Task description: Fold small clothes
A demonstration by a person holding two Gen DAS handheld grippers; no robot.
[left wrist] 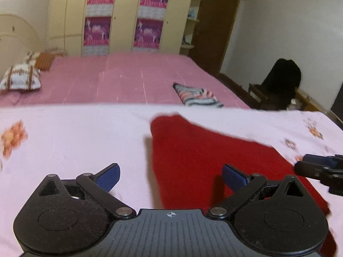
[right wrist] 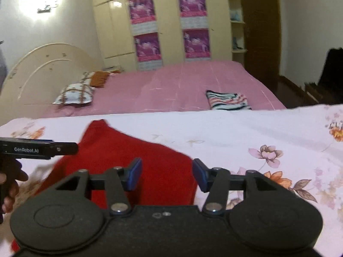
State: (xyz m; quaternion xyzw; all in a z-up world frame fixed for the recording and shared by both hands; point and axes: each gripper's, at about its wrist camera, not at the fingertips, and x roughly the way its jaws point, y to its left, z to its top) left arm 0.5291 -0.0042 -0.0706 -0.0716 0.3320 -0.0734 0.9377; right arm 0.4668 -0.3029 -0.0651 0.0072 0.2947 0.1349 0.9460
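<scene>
A red garment (left wrist: 193, 156) lies flat on the white flowered sheet (left wrist: 75, 141); it also shows in the right wrist view (right wrist: 133, 158). My left gripper (left wrist: 170, 176) is open and empty, just above the garment's left edge. My right gripper (right wrist: 167, 174) is open and empty, over the garment's right edge. The right gripper shows at the right of the left wrist view (left wrist: 317, 167). The left gripper shows at the left of the right wrist view (right wrist: 40, 148), held by a hand.
A folded striped garment (left wrist: 197, 95) lies on the pink bed (left wrist: 120, 79) behind the sheet. Pillows (left wrist: 21, 77) lie by the headboard at the left. A wardrobe (left wrist: 124, 17) stands behind. A dark chair (left wrist: 278, 81) stands at the right.
</scene>
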